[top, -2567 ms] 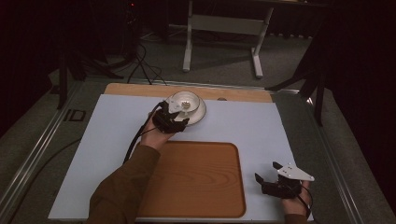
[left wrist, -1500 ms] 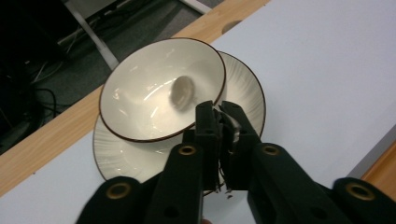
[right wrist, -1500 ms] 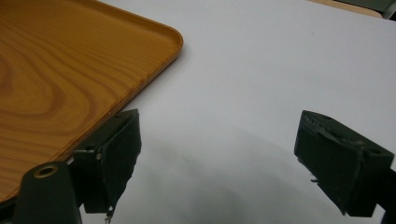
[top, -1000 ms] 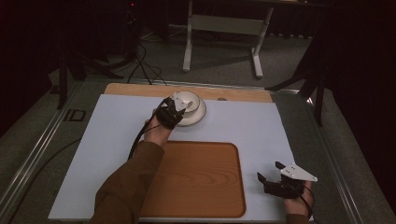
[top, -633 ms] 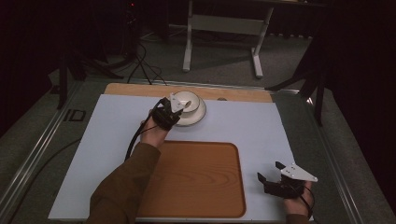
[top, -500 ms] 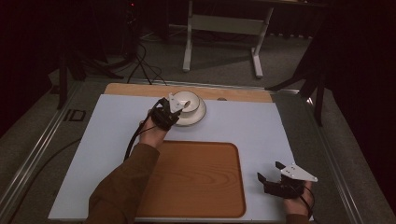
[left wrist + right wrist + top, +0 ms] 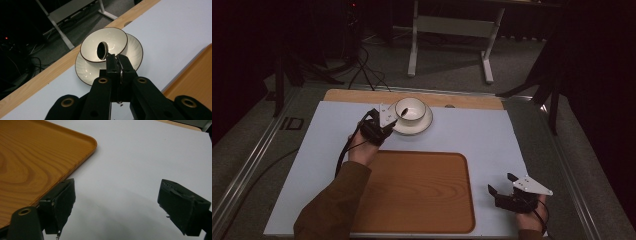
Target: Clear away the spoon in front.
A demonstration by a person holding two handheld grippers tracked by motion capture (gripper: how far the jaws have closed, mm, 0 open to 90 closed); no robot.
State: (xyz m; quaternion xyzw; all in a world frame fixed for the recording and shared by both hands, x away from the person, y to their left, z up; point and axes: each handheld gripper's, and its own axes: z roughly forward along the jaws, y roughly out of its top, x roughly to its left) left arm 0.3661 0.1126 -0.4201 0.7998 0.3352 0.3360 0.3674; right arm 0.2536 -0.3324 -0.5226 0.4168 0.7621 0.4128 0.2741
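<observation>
A white bowl [image 7: 410, 109] with a dark rim sits on a white saucer [image 7: 424, 126] at the far middle of the table. My left gripper [image 7: 393, 117] is at the bowl's left edge, shut on the handle of a metal spoon [image 7: 102, 50]. The spoon's head stands on edge over the inside of the bowl [image 7: 112, 41], above the saucer [image 7: 85, 70]; the jaws [image 7: 116, 60] clamp the handle just below it. My right gripper [image 7: 501, 183] rests open near the table's front right corner, its jaws wide apart in the right gripper view [image 7: 120, 205], nothing between them.
A wooden tray [image 7: 412, 190] lies at the front middle, its corner [image 7: 82, 142] just left of my right gripper. A white mat [image 7: 482, 135] covers the table, with a wooden strip [image 7: 462, 100] along the far edge. Table legs and cables stand on the floor beyond.
My left gripper has shifted slightly left along the bowl's rim with the spoon held. The right gripper has stayed almost still.
</observation>
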